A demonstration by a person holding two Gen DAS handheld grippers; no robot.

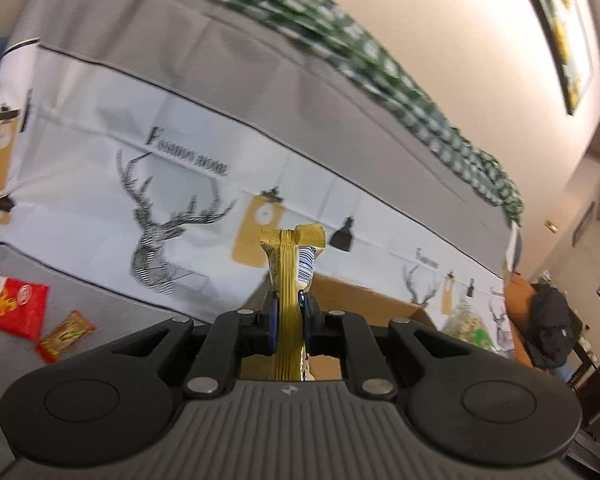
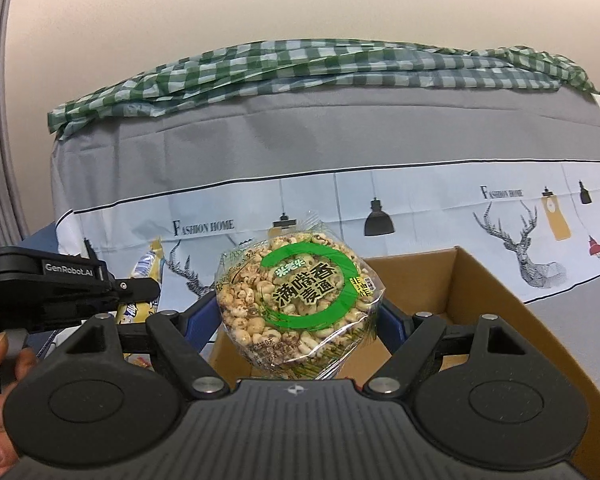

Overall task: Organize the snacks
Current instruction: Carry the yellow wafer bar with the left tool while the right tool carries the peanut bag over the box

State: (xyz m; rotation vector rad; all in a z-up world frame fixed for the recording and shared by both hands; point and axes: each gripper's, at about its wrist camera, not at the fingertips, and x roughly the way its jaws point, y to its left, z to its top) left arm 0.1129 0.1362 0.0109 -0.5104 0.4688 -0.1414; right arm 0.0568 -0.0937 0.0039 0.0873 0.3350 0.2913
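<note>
The left gripper [image 1: 288, 312] is pinched on a gold snack wrapper [image 1: 290, 272], held edge-on and upright between its blue pads, the crimped top end standing above the fingertips. In the right wrist view the same gripper [image 2: 140, 292] shows at the left, with the wrapper [image 2: 146, 276] next to it, just left of the box.

The right gripper [image 2: 300, 312] is clamped on a clear bag of puffed grain rounds [image 2: 296, 300] with a green ring label, its fingers pressing on both sides of the bag. The bag hangs above the near left corner of an open cardboard box [image 2: 471, 300], tilted slightly.

The box [image 1: 363, 304] sits on a grey cloth [image 2: 571, 320], close to a drape printed with deer heads and lamps [image 2: 419, 200]. A green checked cloth [image 2: 319, 68] lies bunched along the top of the drape.

On the grey cloth well left of the box lie a red packet [image 1: 12, 304] and a small orange-red packet [image 1: 66, 334], close together.
</note>
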